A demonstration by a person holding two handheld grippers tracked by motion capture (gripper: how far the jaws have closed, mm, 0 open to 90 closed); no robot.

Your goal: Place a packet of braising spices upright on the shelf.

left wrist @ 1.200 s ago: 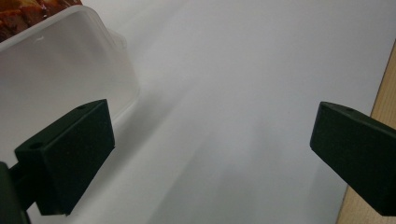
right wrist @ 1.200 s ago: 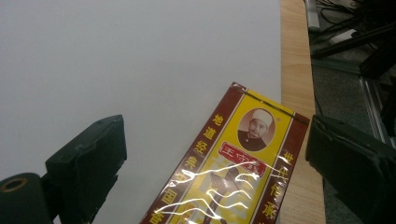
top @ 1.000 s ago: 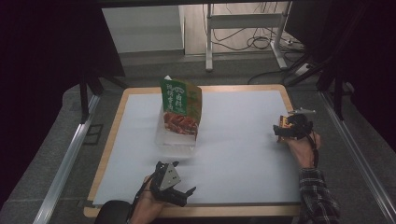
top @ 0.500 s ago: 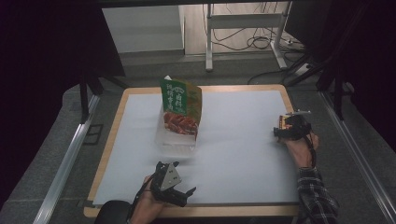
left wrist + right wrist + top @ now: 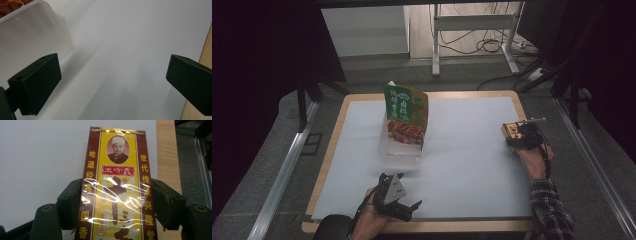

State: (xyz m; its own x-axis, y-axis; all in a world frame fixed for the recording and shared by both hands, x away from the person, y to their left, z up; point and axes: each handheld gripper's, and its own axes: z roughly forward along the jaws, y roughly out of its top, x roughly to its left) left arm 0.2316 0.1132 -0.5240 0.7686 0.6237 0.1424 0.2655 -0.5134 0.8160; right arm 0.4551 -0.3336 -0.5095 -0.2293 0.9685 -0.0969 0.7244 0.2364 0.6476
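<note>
A yellow and maroon box with red and yellow characters lies between the jaws of my right gripper, whose pads press on its two long sides. These jaws have just been closing on it. From above, the right gripper holds the box near the right edge of the white sheet. My left gripper rests near the front edge, and its jaws stand wide apart on nothing. A green and red food pouch stands in a clear plastic tub, also seen in the left gripper view.
The white sheet covers a wooden board whose rim shows on all sides. Metal rails run along both sides of the table. Table legs and cables lie on the floor beyond the far edge.
</note>
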